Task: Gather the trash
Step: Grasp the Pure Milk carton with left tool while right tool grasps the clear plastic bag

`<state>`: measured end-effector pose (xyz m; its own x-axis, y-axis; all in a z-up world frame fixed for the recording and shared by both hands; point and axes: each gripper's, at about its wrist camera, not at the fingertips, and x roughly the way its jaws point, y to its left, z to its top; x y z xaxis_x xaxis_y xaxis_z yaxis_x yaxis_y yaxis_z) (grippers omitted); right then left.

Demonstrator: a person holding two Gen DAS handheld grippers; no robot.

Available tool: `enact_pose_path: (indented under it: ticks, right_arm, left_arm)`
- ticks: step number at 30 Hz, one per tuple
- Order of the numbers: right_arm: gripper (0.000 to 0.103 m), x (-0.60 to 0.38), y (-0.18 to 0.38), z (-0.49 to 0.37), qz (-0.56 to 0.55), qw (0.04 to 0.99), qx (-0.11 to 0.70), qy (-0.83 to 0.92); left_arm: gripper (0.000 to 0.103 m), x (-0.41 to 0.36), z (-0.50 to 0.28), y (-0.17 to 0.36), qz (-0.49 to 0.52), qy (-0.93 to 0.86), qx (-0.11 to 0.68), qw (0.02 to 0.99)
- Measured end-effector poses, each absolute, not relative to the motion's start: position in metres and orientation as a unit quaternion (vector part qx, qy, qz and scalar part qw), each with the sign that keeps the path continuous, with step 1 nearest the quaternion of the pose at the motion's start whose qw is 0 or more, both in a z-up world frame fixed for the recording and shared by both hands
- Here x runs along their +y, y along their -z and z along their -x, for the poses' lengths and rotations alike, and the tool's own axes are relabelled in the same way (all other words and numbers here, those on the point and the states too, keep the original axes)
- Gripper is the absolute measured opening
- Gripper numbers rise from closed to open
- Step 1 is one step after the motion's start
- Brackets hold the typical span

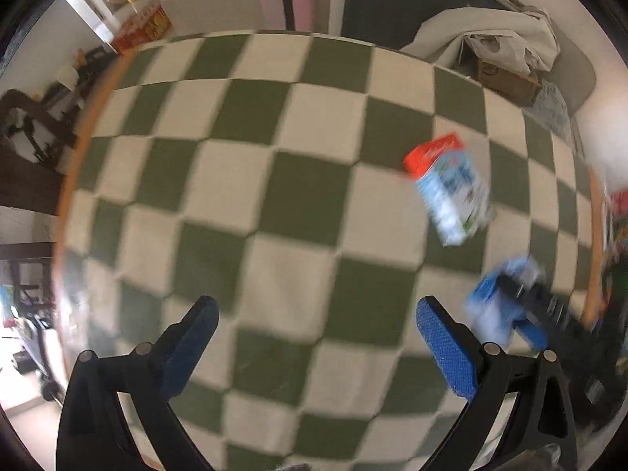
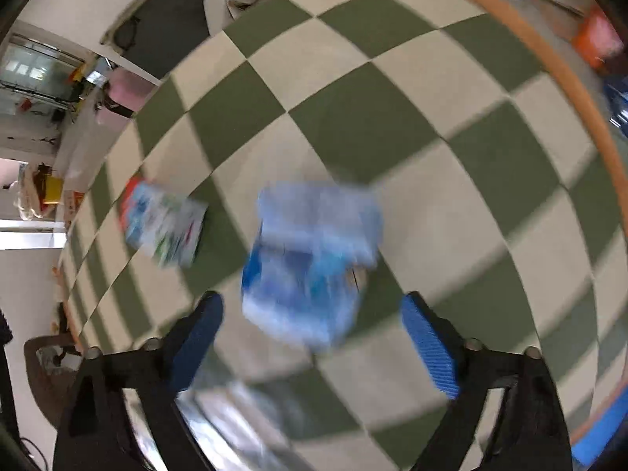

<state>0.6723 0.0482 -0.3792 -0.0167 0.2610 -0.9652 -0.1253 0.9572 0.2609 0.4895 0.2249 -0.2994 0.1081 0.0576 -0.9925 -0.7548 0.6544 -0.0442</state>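
Observation:
A crumpled blue and white package (image 2: 314, 259) lies on the green and cream checkered cloth (image 2: 392, 125), just ahead of my open right gripper (image 2: 310, 314), between its spread fingers but not held. A white and blue carton with a red top (image 2: 165, 223) lies to its left. In the left wrist view the carton (image 1: 451, 188) lies on the cloth to the right, and the blue package (image 1: 494, 302) sits at the right gripper's (image 1: 526, 306) fingers. My left gripper (image 1: 314, 322) is open and empty over bare cloth. Both views are motion-blurred.
The table has a wooden rim (image 1: 70, 165), which also shows in the right wrist view (image 2: 581, 90). A cardboard box under white sheets (image 1: 506, 74) stands beyond the far edge. Red and yellow boxes (image 1: 145, 27) stand at the back left. Colourful items (image 2: 596, 39) lie past the right rim.

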Motion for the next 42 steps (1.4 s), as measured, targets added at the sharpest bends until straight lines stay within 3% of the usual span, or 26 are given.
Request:
enact_pose_path:
  ticks: [1,2,3,6,9,11,12,13,16,17,19,20,23,28,31,38,42]
  right_arm:
    - [0.072,0.055,0.379,-0.677,-0.038,0.707,0.692,-0.144]
    - [0.059,0.061,0.377,-0.680,-0.023,0.713,0.684,-0.154]
    - [0.029,0.069,0.377,-0.682,0.004,0.715,0.680,-0.163]
    - [0.021,0.069,0.375,-0.694,0.036,0.720,0.671,-0.175]
    - [0.020,0.059,0.372,-0.711,0.071,0.731,0.657,-0.170]
    - [0.020,0.052,0.373,-0.725,0.079,0.730,0.658,-0.168]
    - [0.020,0.050,0.374,-0.730,0.082,0.728,0.659,-0.170]
    - [0.021,0.050,0.375,-0.736,0.084,0.722,0.664,-0.175]
    - [0.023,0.050,0.380,-0.746,0.079,0.703,0.682,-0.187]
    - [0.028,0.049,0.381,-0.750,0.074,0.700,0.686,-0.182]
    - [0.065,0.045,0.381,-0.754,0.065,0.703,0.690,-0.161]
    - [0.068,0.041,0.380,-0.754,0.048,0.706,0.688,-0.161]
    - [0.069,0.040,0.380,-0.755,0.003,0.705,0.690,-0.164]
    - [0.069,0.072,0.395,-0.749,0.021,0.699,0.693,-0.175]
    - [0.068,0.092,0.398,-0.726,0.055,0.709,0.682,-0.170]
    - [0.049,0.118,0.397,-0.713,0.094,0.736,0.654,-0.150]
    - [0.021,0.126,0.396,-0.706,0.096,0.740,0.646,-0.161]
  left_arm:
    - [0.103,0.228,-0.504,0.304,0.304,-0.291,0.597,0.683]
    - [0.103,0.232,-0.518,0.308,0.321,-0.283,0.594,0.681]
    - [0.103,0.234,-0.531,0.312,0.339,-0.275,0.592,0.677]
    - [0.102,0.241,-0.564,0.328,0.397,-0.253,0.585,0.660]
    - [0.102,0.243,-0.591,0.344,0.424,-0.242,0.583,0.649]
    - [0.080,0.239,-0.604,0.351,0.401,-0.238,0.600,0.650]
    - [0.059,0.233,-0.608,0.352,0.378,-0.232,0.612,0.655]
    - [0.056,0.228,-0.610,0.352,0.352,-0.224,0.620,0.665]
    - [0.055,0.199,-0.604,0.340,0.215,-0.190,0.635,0.717]
    - [0.055,0.191,-0.599,0.338,0.180,-0.180,0.637,0.728]
    - [0.054,0.176,-0.584,0.338,0.137,-0.159,0.646,0.734]
    - [0.054,0.175,-0.580,0.340,0.133,-0.158,0.650,0.732]
    - [0.052,0.178,-0.564,0.349,0.162,-0.165,0.653,0.721]
    - [0.049,0.179,-0.552,0.343,0.178,-0.175,0.640,0.727]
    - [0.049,0.181,-0.542,0.339,0.181,-0.181,0.636,0.728]
    - [0.048,0.176,-0.527,0.333,0.181,-0.194,0.630,0.730]
    - [0.048,0.176,-0.519,0.329,0.175,-0.197,0.622,0.737]
